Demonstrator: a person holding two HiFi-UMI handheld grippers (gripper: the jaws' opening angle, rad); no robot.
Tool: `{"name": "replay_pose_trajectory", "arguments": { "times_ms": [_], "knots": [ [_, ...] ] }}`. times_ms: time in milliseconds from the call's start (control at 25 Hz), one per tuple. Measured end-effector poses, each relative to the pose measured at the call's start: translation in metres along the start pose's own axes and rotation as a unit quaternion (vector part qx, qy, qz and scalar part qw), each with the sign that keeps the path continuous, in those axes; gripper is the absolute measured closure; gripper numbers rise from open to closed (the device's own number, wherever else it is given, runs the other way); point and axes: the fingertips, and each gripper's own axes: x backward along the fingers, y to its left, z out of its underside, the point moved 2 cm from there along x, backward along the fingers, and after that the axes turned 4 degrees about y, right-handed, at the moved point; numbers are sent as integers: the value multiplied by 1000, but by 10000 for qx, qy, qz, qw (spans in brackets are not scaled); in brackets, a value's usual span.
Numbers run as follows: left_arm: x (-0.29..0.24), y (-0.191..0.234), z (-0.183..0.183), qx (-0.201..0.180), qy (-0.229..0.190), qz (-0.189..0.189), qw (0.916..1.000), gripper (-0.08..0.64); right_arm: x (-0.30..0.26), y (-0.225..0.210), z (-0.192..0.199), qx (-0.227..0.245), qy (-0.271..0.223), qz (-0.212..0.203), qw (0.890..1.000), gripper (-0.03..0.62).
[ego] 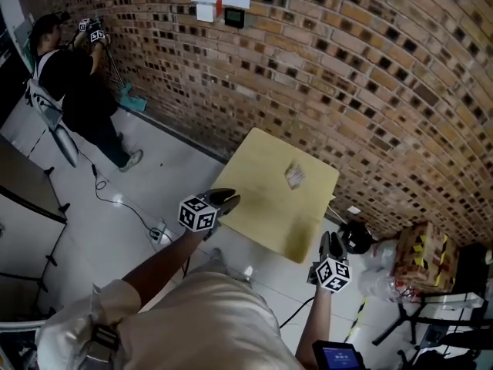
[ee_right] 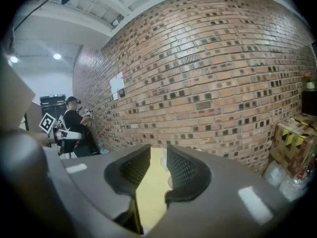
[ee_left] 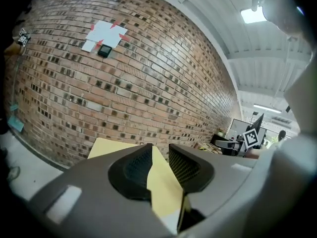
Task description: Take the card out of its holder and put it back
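Grippers first: the left gripper (ego: pixel 228 199) hangs at the near left edge of the yellow table (ego: pixel 254 214), and the right gripper (ego: pixel 331 243) is just off its near right corner. Neither touches anything. In the left gripper view the jaws stand a narrow gap apart, with only tabletop showing through. It's the same story in the right gripper view: a slim gap, nothing held.

The card holder (ego: pixel 294 176) lies on the table towards the brick wall (ego: pixel 370 91), well apart from both grippers. From the head view it's a small pale blur, so I can't tell whether the card sits inside it. The left gripper view doesn't show it at all, since the gripper's own body covers most of the table.

Far left, a person (ego: pixel 73 83) stands at the wall, too small to make out much. A cardboard box (ego: pixel 424 257) sits off to the right.
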Motion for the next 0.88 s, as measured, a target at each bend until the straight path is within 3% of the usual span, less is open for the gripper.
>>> {"name": "replay_pose_trajectory", "arguments": {
  "times_ms": [560,880],
  "knots": [
    [22,-58,39,21,101,-67,9999,439,56,-6,30,155,123,-311,9993,492],
    [0,-38,17,-204,94,-67,9997,439,42,12,-8,557,-22,-622,9965,491]
  ]
}}
